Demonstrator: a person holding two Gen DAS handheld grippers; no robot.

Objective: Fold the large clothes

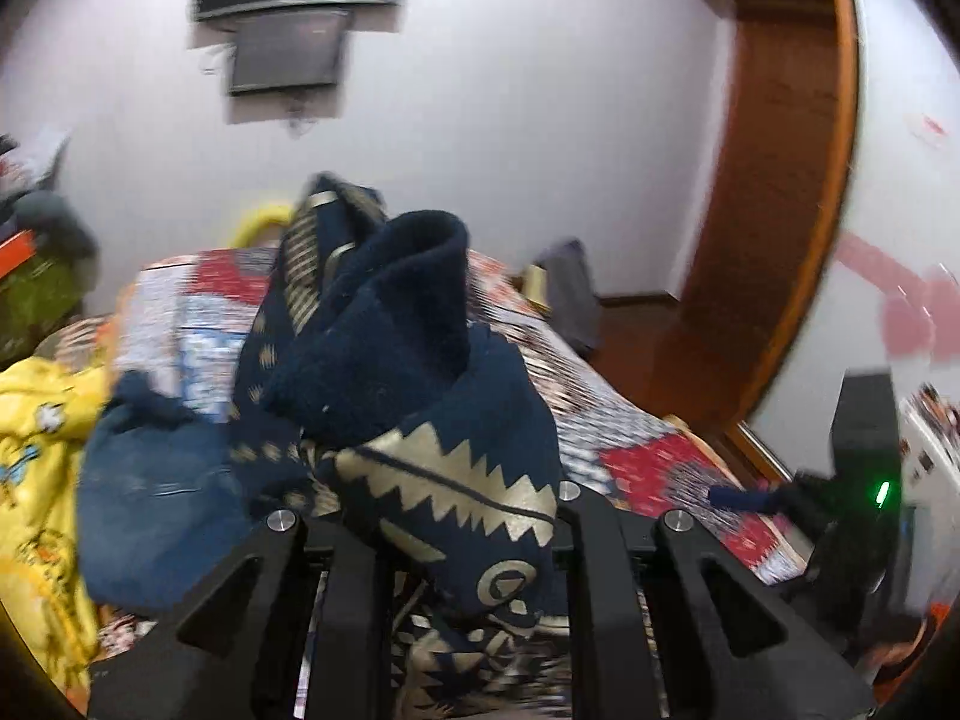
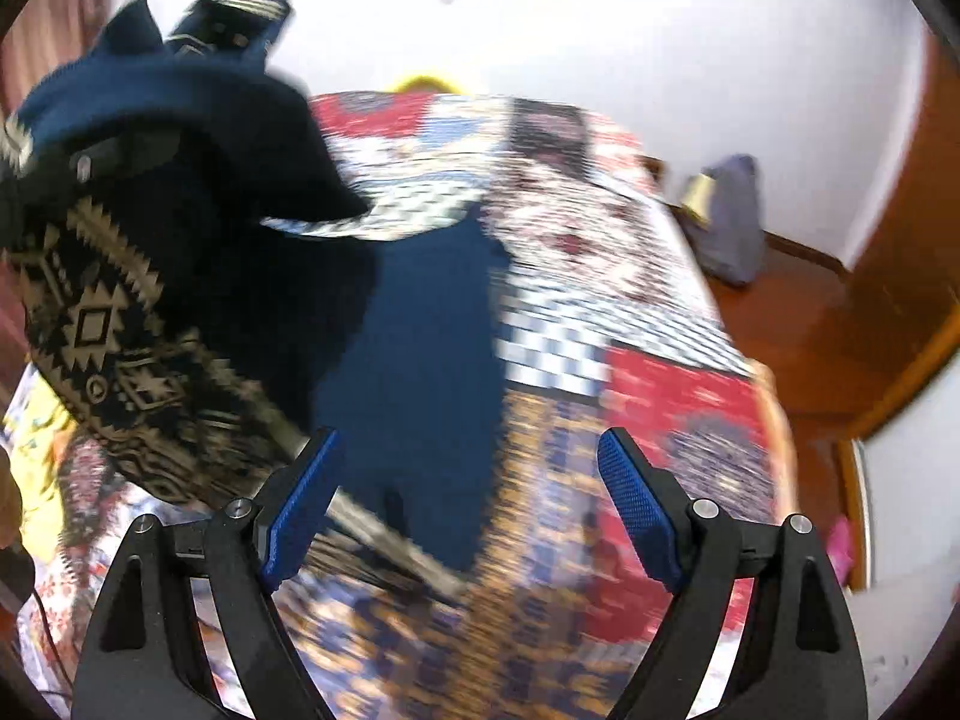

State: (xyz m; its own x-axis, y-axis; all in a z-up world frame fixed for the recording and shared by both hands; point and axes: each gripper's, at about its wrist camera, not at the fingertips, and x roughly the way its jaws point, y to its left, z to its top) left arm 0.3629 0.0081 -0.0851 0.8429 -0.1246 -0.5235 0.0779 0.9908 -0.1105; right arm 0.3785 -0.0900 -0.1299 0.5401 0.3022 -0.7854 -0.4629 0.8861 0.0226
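A large navy garment with a beige zigzag pattern [image 1: 414, 396] is bunched up between the fingers of my left gripper [image 1: 456, 546], which is shut on it and holds it above the bed. In the right wrist view the same garment [image 2: 150, 276] hangs at the left, draped over the left gripper, with a plain navy part [image 2: 414, 360] trailing down onto the bed. My right gripper [image 2: 468, 480] is open and empty, its blue pads [image 2: 636, 498] wide apart above the bed.
The bed carries a red, white and blue patchwork quilt [image 2: 600, 240]. A yellow garment [image 1: 36, 450] lies at the left. A wooden door frame [image 1: 780, 180], wooden floor [image 2: 798, 324] and a grey bag [image 2: 729, 222] are at the right. A black device with a green light [image 1: 864, 450] stands at the right.
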